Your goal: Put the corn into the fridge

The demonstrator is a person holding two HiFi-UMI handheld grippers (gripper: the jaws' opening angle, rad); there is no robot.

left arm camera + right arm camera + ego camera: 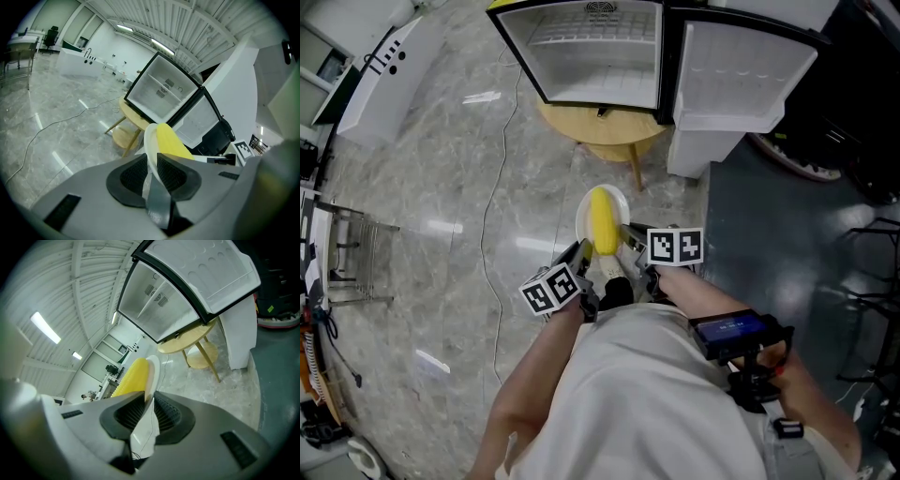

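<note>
grip: left claw (152, 157) and right claw (149, 399) each clamped on plate (583, 217) rim | risk: corn (602, 223) lies loose, tilt your hands unevenly and it probably rolls off short of the fridge (591, 52)

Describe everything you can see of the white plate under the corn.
The white plate is rounded, thin-rimmed and smooth, held in the air above the floor, short of the open fridge. A yellow corn cob lies lengthwise on it. The left claw and right claw each pinch its near rim, one per side.
</note>
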